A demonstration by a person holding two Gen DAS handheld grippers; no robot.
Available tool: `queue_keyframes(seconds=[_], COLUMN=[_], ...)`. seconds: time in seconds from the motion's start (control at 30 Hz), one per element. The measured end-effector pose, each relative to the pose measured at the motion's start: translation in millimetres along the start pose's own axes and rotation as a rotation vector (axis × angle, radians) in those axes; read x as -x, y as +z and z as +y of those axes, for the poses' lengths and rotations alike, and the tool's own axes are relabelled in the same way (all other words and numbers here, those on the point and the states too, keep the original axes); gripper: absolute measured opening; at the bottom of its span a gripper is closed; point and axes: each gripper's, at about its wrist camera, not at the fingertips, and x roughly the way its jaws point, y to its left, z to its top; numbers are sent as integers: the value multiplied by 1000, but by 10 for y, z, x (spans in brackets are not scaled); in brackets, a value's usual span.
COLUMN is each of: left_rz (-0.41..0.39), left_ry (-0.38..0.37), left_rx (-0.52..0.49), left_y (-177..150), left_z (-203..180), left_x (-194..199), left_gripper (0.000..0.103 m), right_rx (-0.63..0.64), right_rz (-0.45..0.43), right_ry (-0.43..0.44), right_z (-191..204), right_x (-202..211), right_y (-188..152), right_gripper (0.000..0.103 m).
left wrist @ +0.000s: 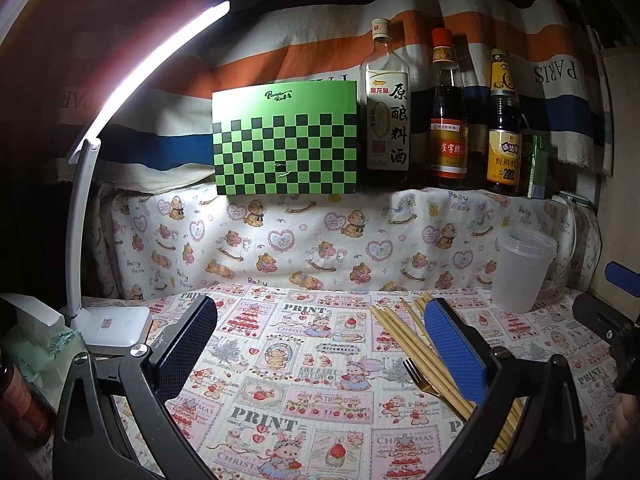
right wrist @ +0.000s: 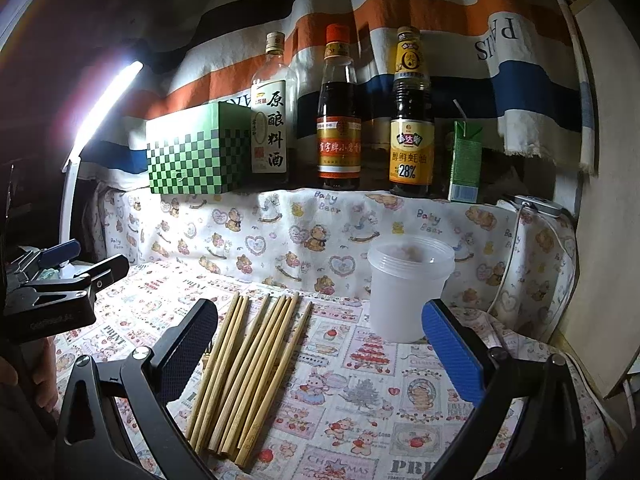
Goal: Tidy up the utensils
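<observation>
Now both grippers, left gripper & right gripper, spread apart, empty; chopsticks beside cup.

The left tool hangs above the surface with its jaws spread wide and nothing between them, fingers reaching toward 12 o'clock. The right tool sits the same way, jaws wide apart and empty. From the right wrist view, the left tool's body shows at 9 o'clock, with part of a hand behind it.
</observation>
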Motion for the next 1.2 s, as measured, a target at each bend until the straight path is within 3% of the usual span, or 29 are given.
queue_keyframes(seconds=[1.2], left_rz=[0], left_ry=[1], left_rx=[0], left_y=[-2], left_z=[24], left_x=[-16], left_gripper=[103], right_rx=[1], right_rz=[1], right_ry=[-18], right_z=[-6], right_x=[-7], right_y=[-4], right_gripper=[103])
